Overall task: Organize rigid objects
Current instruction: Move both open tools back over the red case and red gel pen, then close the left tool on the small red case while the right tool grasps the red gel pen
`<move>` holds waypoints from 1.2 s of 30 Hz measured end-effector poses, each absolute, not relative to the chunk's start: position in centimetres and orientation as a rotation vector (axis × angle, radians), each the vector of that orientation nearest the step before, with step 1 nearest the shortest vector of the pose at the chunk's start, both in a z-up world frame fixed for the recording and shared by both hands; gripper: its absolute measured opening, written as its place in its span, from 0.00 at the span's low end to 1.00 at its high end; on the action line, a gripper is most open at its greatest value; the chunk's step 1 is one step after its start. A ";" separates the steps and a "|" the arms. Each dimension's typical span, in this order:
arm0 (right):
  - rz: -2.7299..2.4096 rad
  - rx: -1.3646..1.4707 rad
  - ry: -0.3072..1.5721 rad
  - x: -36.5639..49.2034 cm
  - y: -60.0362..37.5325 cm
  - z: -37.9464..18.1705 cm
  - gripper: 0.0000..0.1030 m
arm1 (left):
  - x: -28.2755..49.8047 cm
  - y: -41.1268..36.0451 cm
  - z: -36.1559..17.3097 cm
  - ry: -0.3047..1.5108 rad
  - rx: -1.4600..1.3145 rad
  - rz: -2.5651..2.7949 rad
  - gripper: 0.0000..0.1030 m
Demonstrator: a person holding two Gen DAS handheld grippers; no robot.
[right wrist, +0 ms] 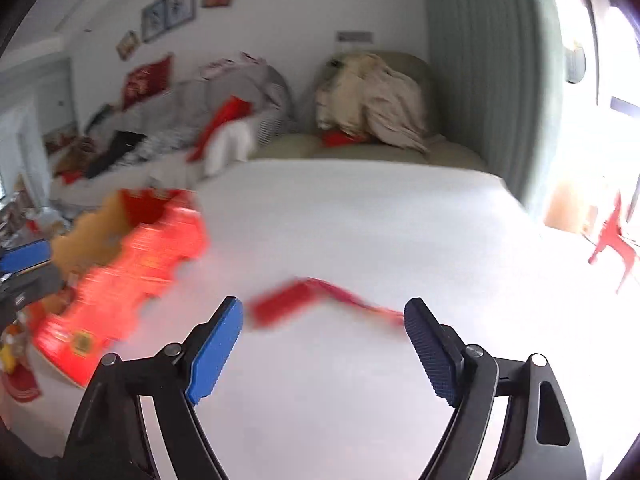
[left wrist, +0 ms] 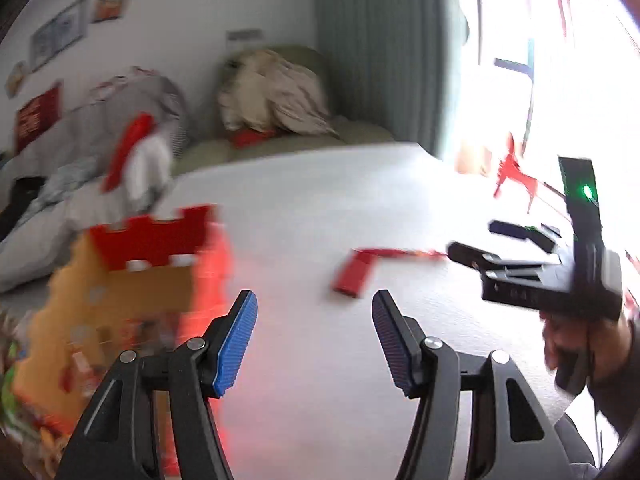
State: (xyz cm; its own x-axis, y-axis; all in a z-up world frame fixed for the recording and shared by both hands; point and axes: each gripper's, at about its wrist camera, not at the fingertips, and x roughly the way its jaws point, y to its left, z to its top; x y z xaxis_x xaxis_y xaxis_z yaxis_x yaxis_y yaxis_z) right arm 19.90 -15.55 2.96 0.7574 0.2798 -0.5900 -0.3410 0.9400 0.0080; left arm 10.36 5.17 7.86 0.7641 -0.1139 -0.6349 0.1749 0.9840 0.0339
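A small flat red packet with a red strap (left wrist: 356,274) lies on the white table (left wrist: 320,208), just beyond my left gripper (left wrist: 314,320), which is open and holds nothing. To the left stands a red and gold box with scalloped edges (left wrist: 148,248), blurred. A hand holds my right gripper (left wrist: 482,242) at the right, its jaws apart. In the right wrist view the red packet (right wrist: 288,300) lies just ahead of the open right gripper (right wrist: 324,320), and its strap trails toward the right fingertip. The red box (right wrist: 132,264) is at the left.
A sofa heaped with clothes (right wrist: 168,136) and a beige bundle (right wrist: 372,100) stand behind the table's far edge. A green curtain (right wrist: 480,80) and a bright window are on the right. Small colourful items (left wrist: 24,380) crowd the table's left end beside the box.
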 end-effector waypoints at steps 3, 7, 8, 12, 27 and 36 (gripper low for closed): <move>0.370 -0.180 0.687 22.3 -18.3 2.0 0.82 | 14.3 2.3 5.7 0.765 0.112 -0.197 0.62; 0.477 -0.241 0.755 24.9 -19.5 0.9 0.76 | 18.9 -0.1 3.2 0.815 0.206 -0.229 0.62; 0.519 -0.250 0.770 25.6 -19.3 0.7 0.76 | 19.8 -0.5 2.6 0.824 0.225 -0.241 0.62; 0.627 -0.332 0.809 27.7 -18.2 -1.2 0.76 | 22.7 -1.3 -0.2 0.892 0.293 -0.249 0.62; 0.795 -0.451 0.873 32.5 -15.2 -4.6 0.76 | 26.8 0.6 -2.4 0.935 0.145 -0.313 0.70; 0.756 -0.452 0.895 31.3 -14.6 -4.2 0.46 | 26.2 0.5 -2.4 0.942 0.144 -0.349 0.47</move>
State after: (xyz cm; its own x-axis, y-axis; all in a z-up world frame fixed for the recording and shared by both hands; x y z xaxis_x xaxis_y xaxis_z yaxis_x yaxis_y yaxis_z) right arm 31.35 -14.58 -4.15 0.3998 0.3955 -0.8269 -0.7491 0.6608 -0.0462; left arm 26.24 0.50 -2.38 0.5370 -0.2299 -0.8117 0.3544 0.9346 -0.0303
